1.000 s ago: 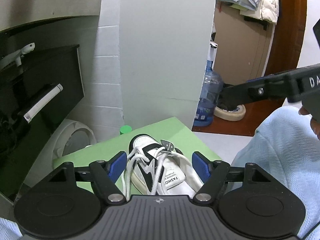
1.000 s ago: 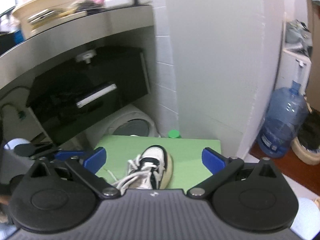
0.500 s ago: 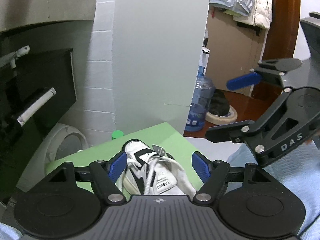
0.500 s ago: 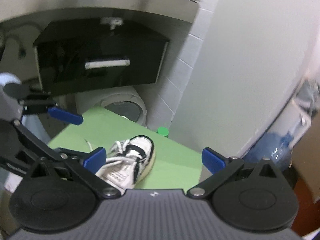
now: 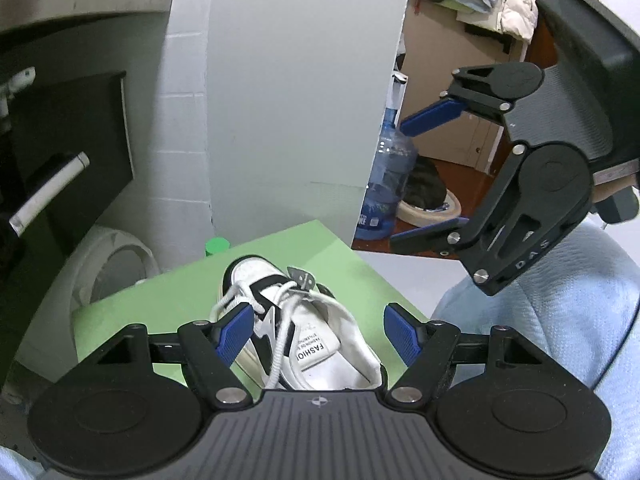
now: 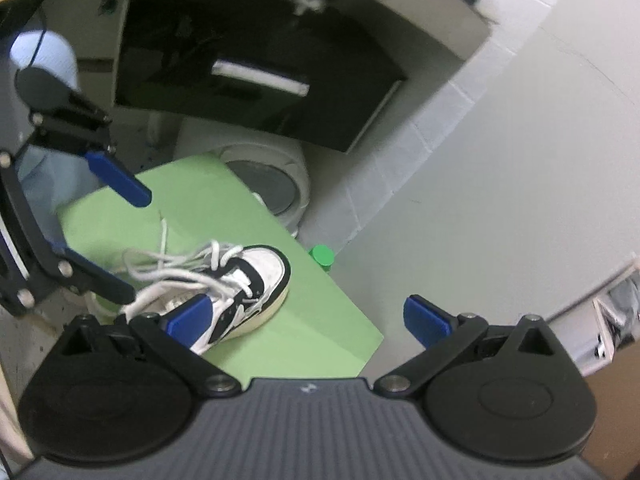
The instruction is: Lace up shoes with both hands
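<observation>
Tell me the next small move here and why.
Probably lower the left gripper onto a loose lace and close. Both grippers stand open and hold nothing, the right gripper hangs off to the side, and the laces lie slack across the shoe.

The left gripper [image 5: 319,334] points forward and downward, its blue-padded jaws spread wide and gripping nothing. The right gripper [image 6: 307,319] is tilted onto its side, jaws also wide apart and empty, hovering just beside the left.
</observation>
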Demonstrator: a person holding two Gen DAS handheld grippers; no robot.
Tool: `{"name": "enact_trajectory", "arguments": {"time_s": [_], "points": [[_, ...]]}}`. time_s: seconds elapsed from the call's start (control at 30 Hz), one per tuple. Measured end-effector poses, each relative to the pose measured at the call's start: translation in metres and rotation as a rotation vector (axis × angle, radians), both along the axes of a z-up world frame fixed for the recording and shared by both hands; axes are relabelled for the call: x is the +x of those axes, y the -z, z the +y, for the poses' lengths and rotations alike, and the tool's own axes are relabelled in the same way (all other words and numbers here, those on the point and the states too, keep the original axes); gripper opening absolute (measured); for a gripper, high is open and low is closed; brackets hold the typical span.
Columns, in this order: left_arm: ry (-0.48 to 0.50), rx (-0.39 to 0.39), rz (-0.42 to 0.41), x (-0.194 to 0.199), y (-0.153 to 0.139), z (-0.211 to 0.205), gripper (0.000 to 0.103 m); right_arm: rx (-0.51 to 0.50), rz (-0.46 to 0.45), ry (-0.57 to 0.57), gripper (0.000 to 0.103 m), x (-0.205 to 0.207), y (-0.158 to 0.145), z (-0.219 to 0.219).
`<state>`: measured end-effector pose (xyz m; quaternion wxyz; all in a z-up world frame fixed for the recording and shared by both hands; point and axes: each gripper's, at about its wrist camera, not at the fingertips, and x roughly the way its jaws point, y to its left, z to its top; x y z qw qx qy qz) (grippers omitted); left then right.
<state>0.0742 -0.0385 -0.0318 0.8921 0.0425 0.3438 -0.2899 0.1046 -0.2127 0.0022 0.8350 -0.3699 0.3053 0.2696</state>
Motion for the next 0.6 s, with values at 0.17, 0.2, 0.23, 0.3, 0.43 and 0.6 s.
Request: {"name": "enact_trajectory", "arguments": {"time_s": [0.17, 0.2, 0.23, 0.3, 0.43, 0.6], "points": [[0.007, -0.009, 0.007, 0.003, 0.002, -0.002, 0.070, -0.106, -0.031, -0.104, 0.102, 0.010, 0.013, 0.009], [0.005, -0.009, 0.009, 0.003, 0.002, -0.002, 0.070, -0.127, -0.032, -0.126, 0.101, 0.013, 0.016, 0.011], [0.003, -0.007, 0.010, 0.004, 0.003, -0.002, 0.069, -0.148, -0.032, -0.145, 0.097, 0.015, 0.018, 0.013], [-0.003, -0.002, 0.015, 0.006, 0.004, -0.002, 0.068, -0.190, -0.027, -0.178, 0.091, 0.020, 0.024, 0.019], [-0.020, 0.001, 0.020, 0.008, 0.006, 0.001, 0.068, -0.232, -0.005, -0.237, 0.083, 0.031, 0.032, 0.029], [-0.031, 0.000, 0.050, 0.014, 0.010, 0.002, 0.068, -0.313, -0.024, -0.364, 0.059, 0.036, 0.046, 0.037]]}}
